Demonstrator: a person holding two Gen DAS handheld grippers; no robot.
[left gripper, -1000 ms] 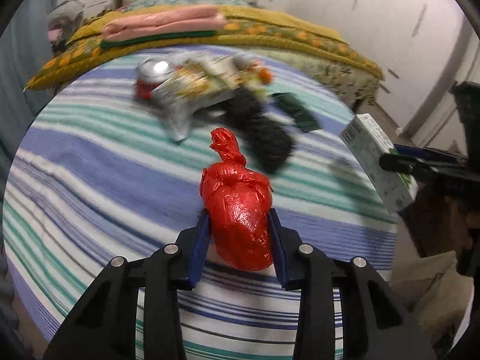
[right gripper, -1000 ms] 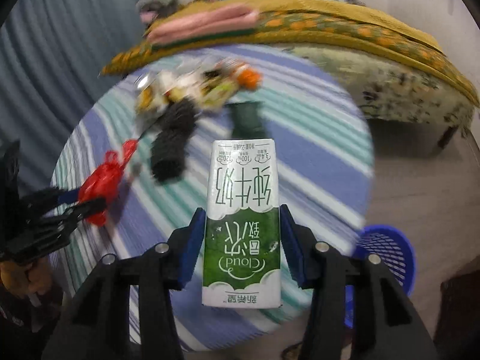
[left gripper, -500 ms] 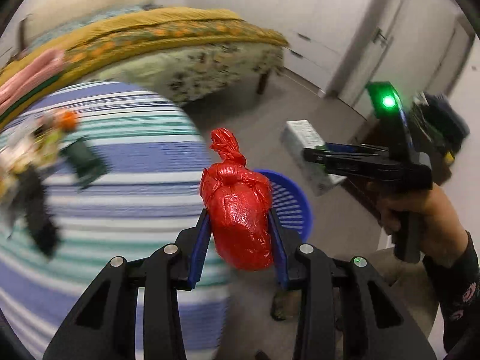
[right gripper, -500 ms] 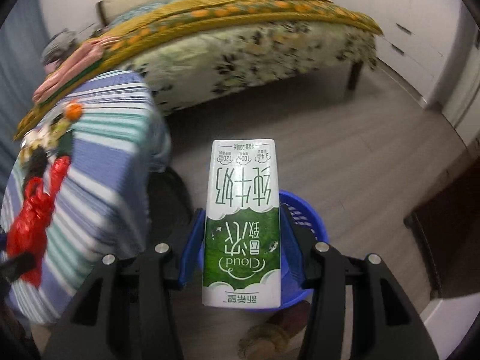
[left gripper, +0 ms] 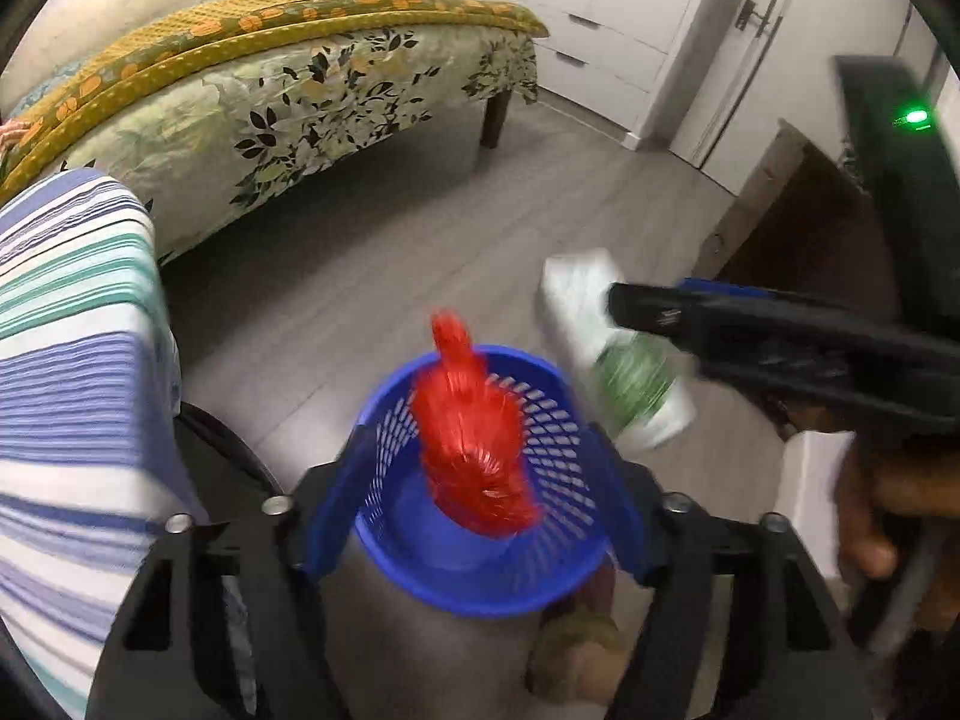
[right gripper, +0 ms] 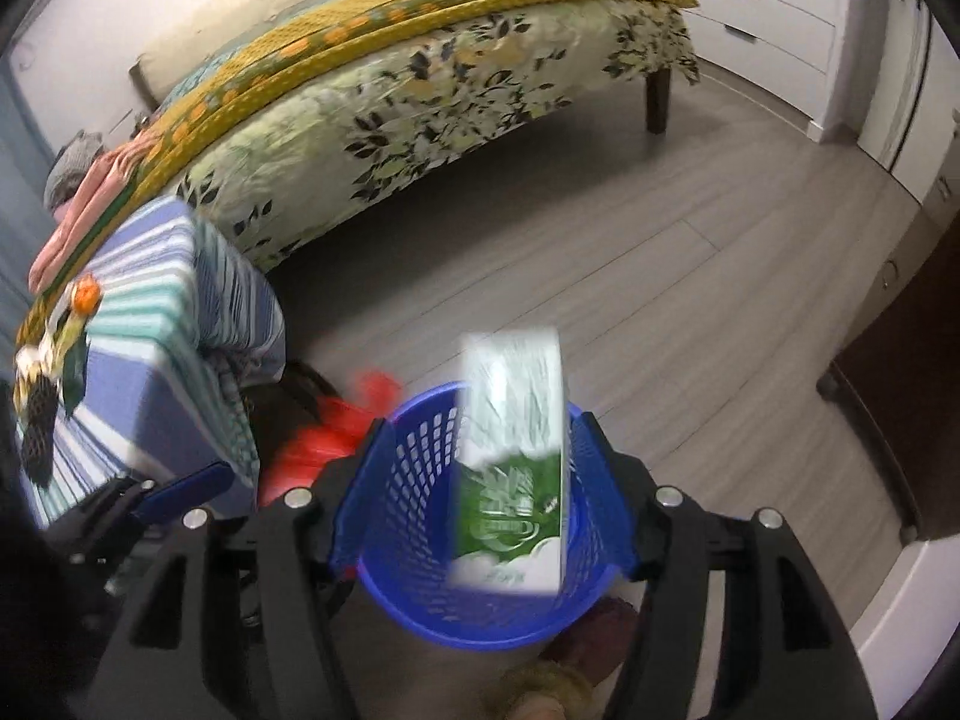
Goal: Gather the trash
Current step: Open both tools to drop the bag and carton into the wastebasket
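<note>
My left gripper [left gripper: 474,510] is open above the blue mesh basket [left gripper: 474,582]. The red knotted bag [left gripper: 471,444], blurred, is loose between the spread fingers over the basket's mouth. My right gripper [right gripper: 480,504] is open above the same basket [right gripper: 480,618]. The green and white milk carton [right gripper: 513,456], blurred and tilted, is loose between its fingers over the basket. The carton [left gripper: 618,360] and the right gripper also show in the left wrist view, at the basket's right. The red bag [right gripper: 312,444] shows in the right wrist view, left of the basket.
The striped round table [left gripper: 78,360] stands at the left, with more trash on it [right gripper: 54,354]. A bed with a floral cover [left gripper: 270,114] lies behind. Grey floor [right gripper: 600,264] surrounds the basket. A dark cabinet [right gripper: 900,420] and white doors are at the right.
Both grippers swung from the table to over the basket and opened. The red bag and the milk carton have left the fingers and are dropping toward the basket.
</note>
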